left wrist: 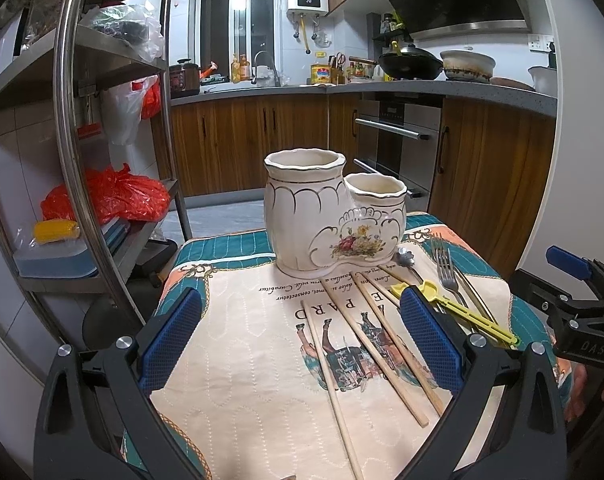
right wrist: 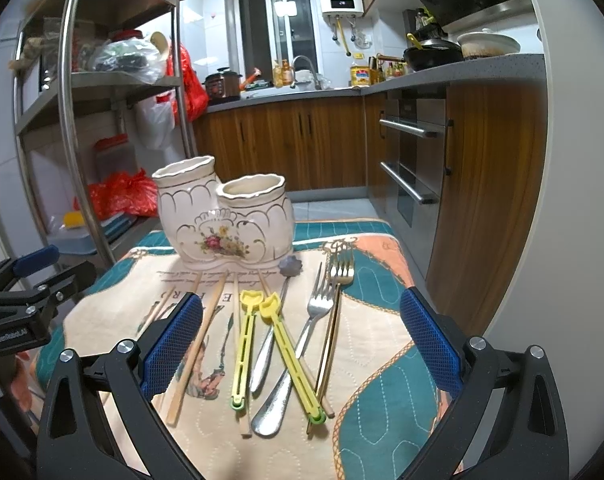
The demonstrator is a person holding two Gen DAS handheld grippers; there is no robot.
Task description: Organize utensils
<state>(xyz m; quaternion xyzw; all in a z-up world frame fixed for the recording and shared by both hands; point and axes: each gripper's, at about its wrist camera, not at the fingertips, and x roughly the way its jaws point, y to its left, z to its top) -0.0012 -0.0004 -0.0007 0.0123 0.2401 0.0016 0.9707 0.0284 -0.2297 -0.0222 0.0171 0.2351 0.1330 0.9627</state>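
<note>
Lying loose on the quilted mat just near of the empty ceramic holder are wooden chopsticks, yellow chopsticks, two forks and a spoon. The right gripper hovers over them, jaws wide; the left gripper likewise, at the left.

Wood-fronted kitchen cabinets, grey countertop, steel shelving rack, dark window, white wall tiles

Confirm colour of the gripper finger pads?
Blue, textured pads; clearest in the right wrist view.
</note>
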